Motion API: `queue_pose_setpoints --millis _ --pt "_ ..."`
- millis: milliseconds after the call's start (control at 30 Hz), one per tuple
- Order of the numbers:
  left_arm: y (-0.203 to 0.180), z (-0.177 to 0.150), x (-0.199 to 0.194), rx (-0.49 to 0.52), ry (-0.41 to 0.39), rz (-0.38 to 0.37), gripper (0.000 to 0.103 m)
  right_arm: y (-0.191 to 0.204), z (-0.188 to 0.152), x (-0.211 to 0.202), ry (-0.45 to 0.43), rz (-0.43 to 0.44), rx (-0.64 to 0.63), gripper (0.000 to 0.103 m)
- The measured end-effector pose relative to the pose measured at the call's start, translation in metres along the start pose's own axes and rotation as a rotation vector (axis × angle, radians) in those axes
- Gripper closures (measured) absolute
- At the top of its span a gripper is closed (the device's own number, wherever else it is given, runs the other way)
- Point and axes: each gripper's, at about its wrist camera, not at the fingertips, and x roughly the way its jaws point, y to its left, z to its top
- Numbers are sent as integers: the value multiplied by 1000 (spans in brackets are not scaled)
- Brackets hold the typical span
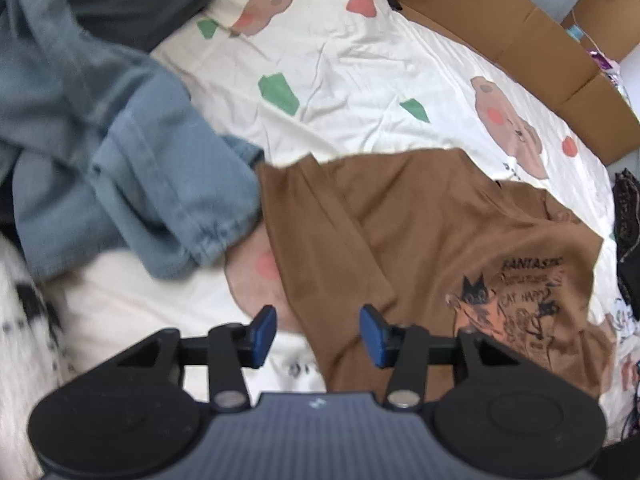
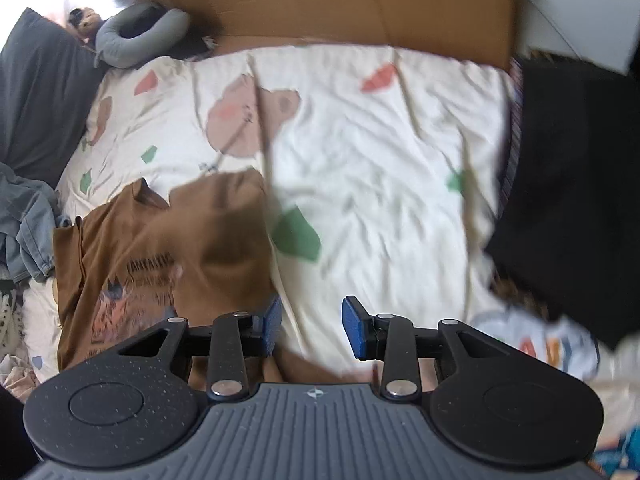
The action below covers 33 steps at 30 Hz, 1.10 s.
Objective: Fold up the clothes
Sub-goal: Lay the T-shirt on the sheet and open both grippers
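Note:
A brown T-shirt (image 1: 432,240) with a black and orange cat print lies partly folded on the cream bedsheet (image 1: 360,80). My left gripper (image 1: 318,334) is open, hovering over the shirt's near left edge with nothing between its blue pads. In the right wrist view the same brown T-shirt (image 2: 168,248) lies at the left, one side folded over the print. My right gripper (image 2: 312,326) is open just beyond the shirt's right edge, above the bedsheet (image 2: 380,160), holding nothing.
Crumpled blue jeans (image 1: 120,168) lie left of the shirt. A dark grey pillow (image 2: 36,92) and grey neck pillow (image 2: 140,36) sit at the bed's head. Cardboard (image 2: 360,0) lines the far side. A black garment (image 2: 572,192) lies right.

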Motion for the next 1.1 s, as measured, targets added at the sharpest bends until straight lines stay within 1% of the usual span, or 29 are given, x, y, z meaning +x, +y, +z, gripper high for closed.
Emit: queue_pose_setpoints --millis 267,500,600,700,833,867,933,1000,1100 --pt "-4 42 24 60 -31 33 50 28 57 45 -3 13 -81 57" --pt "-21 71 49 135 -53 32 50 60 98 83 -17 -7 -167 57" --pt "-26 81 60 147 -69 22 50 75 111 97 -32 -3 -200 57" --pt "-31 91 73 174 -92 20 51 89 122 115 -16 26 -228 58" --pt "-41 106 90 260 -117 46 52 103 129 143 29 38 -253 58" --pt "-43 109 94 281 -124 48 53 105 130 151 43 39 -250 58" --pt "-47 116 101 319 -132 50 53 106 133 170 86 43 -202 58" --pt "-50 118 111 342 -115 46 55 108 133 187 112 18 -182 58" --pt "-54 120 125 376 -91 40 57 112 130 209 151 -32 -208 58"
